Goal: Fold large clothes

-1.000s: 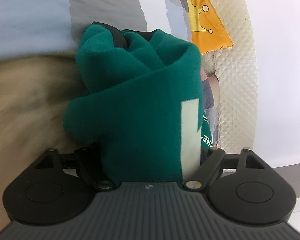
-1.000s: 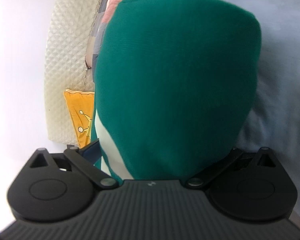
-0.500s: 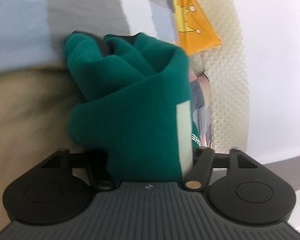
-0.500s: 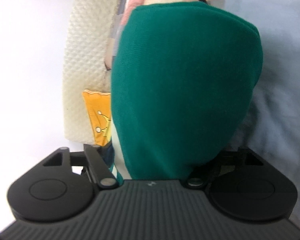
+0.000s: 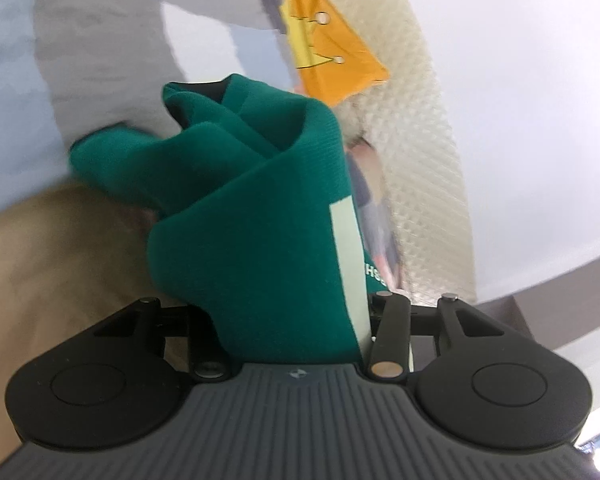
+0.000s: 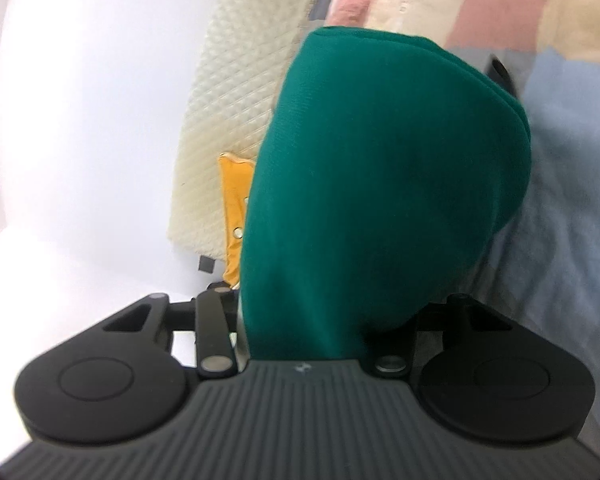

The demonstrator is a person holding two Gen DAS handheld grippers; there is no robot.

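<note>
The green sweatshirt hides my fingertips. It sits bunched between my left tongs and my right tongs, which have just been closing and now clench it.

A bed covered in a patchwork sheet of pale blue, grey, pink and tan, with an orange cushion lying at its quilted cream headboard.

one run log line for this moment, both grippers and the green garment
left gripper: closing on green garment | right gripper: closing on same garment, bunched between jaws | backdrop: patchwork bedding, orange pillow
</note>
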